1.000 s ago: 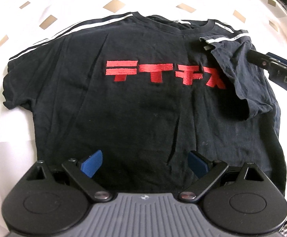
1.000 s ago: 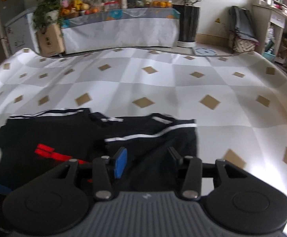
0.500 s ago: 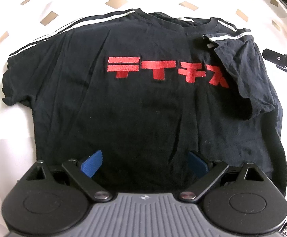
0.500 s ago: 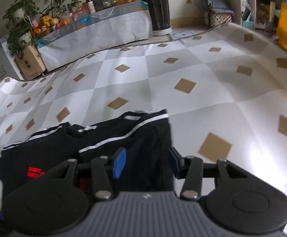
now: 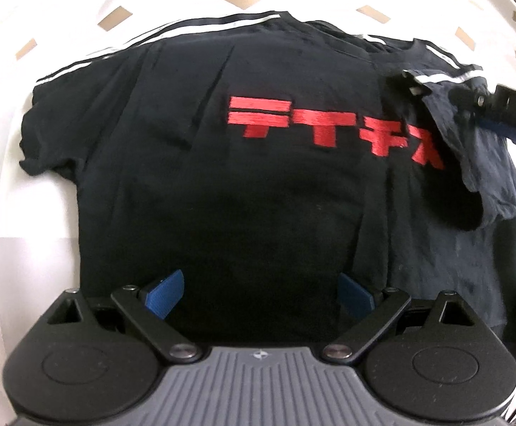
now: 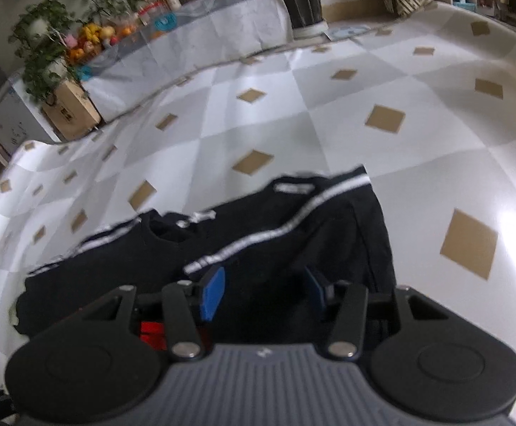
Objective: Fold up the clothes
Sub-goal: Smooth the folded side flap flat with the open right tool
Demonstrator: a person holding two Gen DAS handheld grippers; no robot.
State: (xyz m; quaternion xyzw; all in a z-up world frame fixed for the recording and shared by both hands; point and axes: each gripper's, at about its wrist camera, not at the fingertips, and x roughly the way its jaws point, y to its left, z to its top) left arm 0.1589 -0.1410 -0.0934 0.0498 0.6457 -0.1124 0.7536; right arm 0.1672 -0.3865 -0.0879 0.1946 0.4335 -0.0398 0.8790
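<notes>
Black T-shirt (image 5: 258, 177) lies flat, collar pointing away from left tongs (image 5: 258, 294).

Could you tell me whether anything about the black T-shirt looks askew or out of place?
Only the black T-shirt's two sides differ: one sleeve is folded in over the chest, covering the end of the red lettering, while the other sleeve lies spread flat. Otherwise nothing stands out.
</notes>
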